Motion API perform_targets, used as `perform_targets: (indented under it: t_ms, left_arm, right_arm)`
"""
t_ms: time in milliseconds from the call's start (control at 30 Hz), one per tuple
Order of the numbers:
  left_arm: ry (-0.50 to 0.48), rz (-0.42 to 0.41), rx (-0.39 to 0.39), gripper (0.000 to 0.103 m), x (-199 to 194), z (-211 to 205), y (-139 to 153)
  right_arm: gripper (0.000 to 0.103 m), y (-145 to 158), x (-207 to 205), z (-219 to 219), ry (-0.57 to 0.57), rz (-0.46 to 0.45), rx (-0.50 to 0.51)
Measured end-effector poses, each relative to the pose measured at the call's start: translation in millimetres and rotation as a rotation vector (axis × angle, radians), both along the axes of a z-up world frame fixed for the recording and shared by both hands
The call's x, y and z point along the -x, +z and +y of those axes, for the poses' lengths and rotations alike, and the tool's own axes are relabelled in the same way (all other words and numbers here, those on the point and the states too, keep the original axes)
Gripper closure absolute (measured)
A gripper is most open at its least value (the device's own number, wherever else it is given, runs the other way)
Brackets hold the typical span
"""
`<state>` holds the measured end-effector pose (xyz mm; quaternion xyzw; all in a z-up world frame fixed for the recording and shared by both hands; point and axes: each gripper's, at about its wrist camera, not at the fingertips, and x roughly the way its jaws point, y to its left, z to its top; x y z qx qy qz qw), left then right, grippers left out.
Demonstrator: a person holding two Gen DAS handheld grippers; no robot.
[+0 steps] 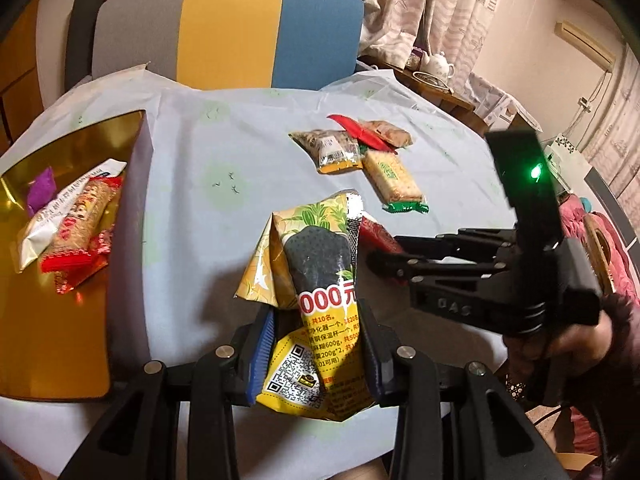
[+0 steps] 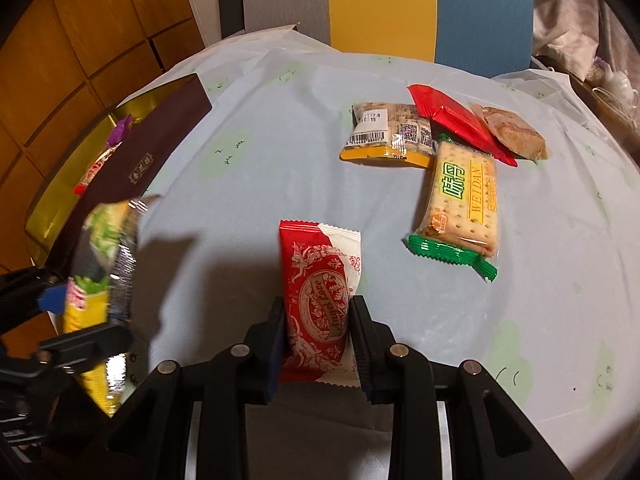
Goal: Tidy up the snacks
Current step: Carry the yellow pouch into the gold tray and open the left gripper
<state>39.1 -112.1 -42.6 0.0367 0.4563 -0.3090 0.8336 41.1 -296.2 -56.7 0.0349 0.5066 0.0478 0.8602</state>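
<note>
1. Left wrist view: the left gripper (image 1: 316, 356) is clamped on a yellow snack bag (image 1: 308, 312) with a leaf print and a QR code; the blue pads press both sides of the bag, which is lifted clear of the table (image 1: 208, 160).
2. Right wrist view: the right gripper (image 2: 318, 344) is closed tight on a red and white wafer packet (image 2: 320, 304) printed "Angel Love", held upright between the jaws above the pale blue tablecloth.
3. At the left edge of the table stands a gold-lined box (image 1: 60, 320) with dark maroon outer walls.
4. Inside the box lie a red-ended cereal bar (image 1: 82, 232), a white pouch (image 1: 44, 236) partly under that bar, and a purple candy (image 1: 40, 192) beside them towards the far wall.
5. A small red-wrapped piece sits just below the bar; its kind cannot be told.
6. Outside the box, well apart from it, four snacks cluster on the cloth: a green-ended cracker pack (image 2: 460, 200) marked "WEIDAN", a clear packet with a barcode (image 2: 388, 136), a red sachet (image 2: 456, 120) and a brown cake in clear wrap (image 2: 512, 136), each touching or overlapping a neighbour.
7. A striped chair (image 1: 228, 28) stands behind the table.
</note>
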Motion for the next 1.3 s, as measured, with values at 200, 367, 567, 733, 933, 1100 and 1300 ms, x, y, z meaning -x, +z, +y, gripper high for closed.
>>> perform_targets:
  t_ms: [200,367,567,733,933,1100,1300]
  left_arm:
    - [0.028,-0.037,0.026,0.064,1.8,7.1,22.5]
    - [0.101,-0.096,0.027,0.064,-3.1,21.9,48.5]
    - [0.194,-0.163,0.009,0.064,-10.7,39.5,69.5]
    - [0.258,-0.181,0.002,0.064,-14.8,61.6,76.7]
    - [0.337,-0.156,-0.016,0.064,-23.5,86.2,66.9]
    - [0.413,-0.115,-0.016,0.064,-32.5,117.7,56.6]
    - [0.544,-0.019,0.024,0.064,-52.2,166.3,43.0]
  right_arm:
    - [0.072,-2.3,1.9,7.3,0.002,-0.025,0.044]
    - [0.072,-1.6,3.7,7.4,-0.003,-0.035,0.059]
    - [0.072,-2.3,3.5,9.7,-0.004,-0.042,0.075]
    - [0.072,-1.9,3.9,9.3,-0.006,-0.042,0.076]
    - [0.072,-1.5,4.7,10.1,-0.008,-0.045,0.083]
    - [0.072,-1.2,3.9,11.1,-0.011,-0.038,0.086]
    - [0.072,-0.8,3.3,10.3,-0.021,-0.038,0.081]
